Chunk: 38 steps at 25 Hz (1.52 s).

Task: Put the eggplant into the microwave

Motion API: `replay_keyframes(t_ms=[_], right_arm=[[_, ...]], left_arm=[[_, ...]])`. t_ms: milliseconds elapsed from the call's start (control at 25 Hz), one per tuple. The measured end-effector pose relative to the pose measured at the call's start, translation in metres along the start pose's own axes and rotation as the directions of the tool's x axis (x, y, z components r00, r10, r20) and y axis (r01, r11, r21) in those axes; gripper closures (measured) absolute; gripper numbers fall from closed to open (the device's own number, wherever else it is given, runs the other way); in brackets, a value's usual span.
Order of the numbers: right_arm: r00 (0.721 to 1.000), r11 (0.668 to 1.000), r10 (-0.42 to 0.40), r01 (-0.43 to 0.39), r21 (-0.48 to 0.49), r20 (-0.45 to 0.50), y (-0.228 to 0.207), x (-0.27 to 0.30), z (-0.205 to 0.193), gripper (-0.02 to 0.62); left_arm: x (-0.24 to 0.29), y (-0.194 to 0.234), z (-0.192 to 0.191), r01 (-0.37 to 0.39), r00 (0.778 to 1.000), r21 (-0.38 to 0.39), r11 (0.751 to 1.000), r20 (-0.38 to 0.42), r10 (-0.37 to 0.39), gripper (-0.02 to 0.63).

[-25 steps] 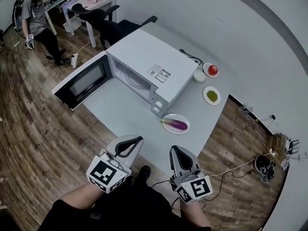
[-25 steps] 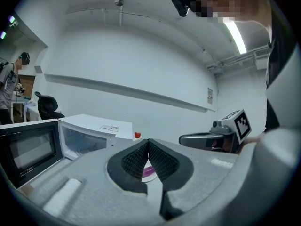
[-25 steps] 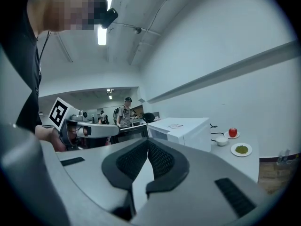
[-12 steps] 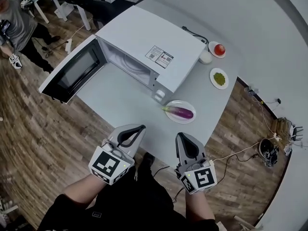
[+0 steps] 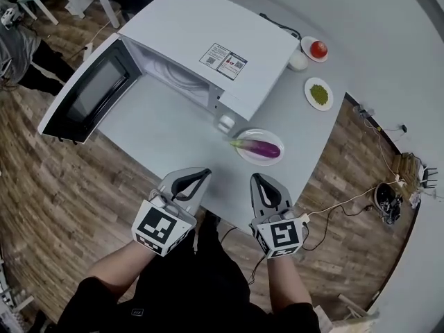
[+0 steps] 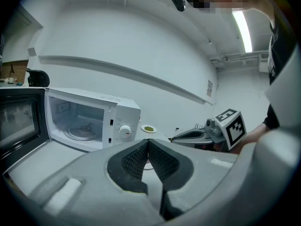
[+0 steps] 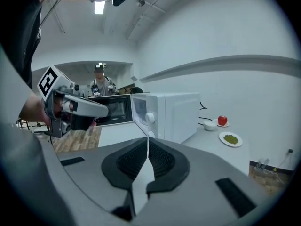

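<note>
The purple eggplant [image 5: 261, 148] lies on a white plate [image 5: 241, 152] near the table's front right, just in front of the microwave's control panel. The white microwave [image 5: 208, 40] stands with its door [image 5: 83, 103] swung open to the left; its cavity with the glass turntable [image 6: 80, 131] shows in the left gripper view. My left gripper [image 5: 205, 173] and right gripper [image 5: 256, 177] hover side by side over the table's near edge, short of the plate. Both are shut with nothing between the jaws. In both gripper views the jaws hide the eggplant.
Behind the plate on the grey table [image 5: 166, 144] stand a white bowl [image 5: 298, 61], a tomato on a small plate [image 5: 318, 48] and a plate of green food [image 5: 319, 93]. Cables lie on the wooden floor at right. A person [image 5: 17, 40] stands far left.
Both grippers have sunk and come forward to the table's near edge, closer to the plate. The head view has moved in over the table. Both jaws stayed shut.
</note>
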State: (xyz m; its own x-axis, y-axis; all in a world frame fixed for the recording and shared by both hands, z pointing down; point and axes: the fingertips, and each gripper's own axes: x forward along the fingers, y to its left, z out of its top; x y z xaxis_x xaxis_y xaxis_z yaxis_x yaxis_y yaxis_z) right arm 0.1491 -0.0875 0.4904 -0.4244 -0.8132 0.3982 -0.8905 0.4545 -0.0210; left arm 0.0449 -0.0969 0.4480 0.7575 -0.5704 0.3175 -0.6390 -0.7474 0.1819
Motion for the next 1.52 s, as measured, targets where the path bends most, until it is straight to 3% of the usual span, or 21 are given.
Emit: replay_keyframes(t_ms=[240, 520, 880, 1240, 1400, 1520], right_arm=[[0.992, 0.993, -0.045, 0.031, -0.117, -0.117, -0.02, 0.024, -0.044, 0.577], [0.959, 0.947, -0.098, 0.007, -0.322, -0.267, -0.036, 0.053, -0.104, 0.558], [0.934, 0.903, -0.14, -0.015, -0.429, -0.329, -0.047, 0.07, -0.13, 0.511], [0.901, 0.794, -0.201, -0.081, -0.603, -0.386, -0.056, 0.087, -0.145, 0.466], [0.882, 0.716, -0.255, -0.103, -0.69, -0.396, -0.058, 0.089, -0.155, 0.46], [0.874, 0.683, -0.295, -0.09, -0.725, -0.386, -0.062, 0.09, -0.156, 0.459]], left_arm=[[0.017, -0.003, -0.011, 0.024, 1.0, -0.007, 1.0, -0.011, -0.024, 0.597], [0.029, -0.004, -0.023, 0.033, 0.999, -0.013, 0.999, -0.027, -0.033, 0.597], [0.034, 0.001, -0.04, 0.03, 0.998, -0.028, 0.999, -0.048, -0.031, 0.597], [0.038, 0.018, -0.056, 0.006, 0.998, -0.039, 0.999, -0.066, -0.009, 0.597], [0.037, 0.02, -0.057, -0.001, 0.998, -0.043, 0.999, -0.069, -0.002, 0.597], [0.036, 0.02, -0.057, -0.003, 0.998, -0.042, 0.999, -0.07, 0.0, 0.597]])
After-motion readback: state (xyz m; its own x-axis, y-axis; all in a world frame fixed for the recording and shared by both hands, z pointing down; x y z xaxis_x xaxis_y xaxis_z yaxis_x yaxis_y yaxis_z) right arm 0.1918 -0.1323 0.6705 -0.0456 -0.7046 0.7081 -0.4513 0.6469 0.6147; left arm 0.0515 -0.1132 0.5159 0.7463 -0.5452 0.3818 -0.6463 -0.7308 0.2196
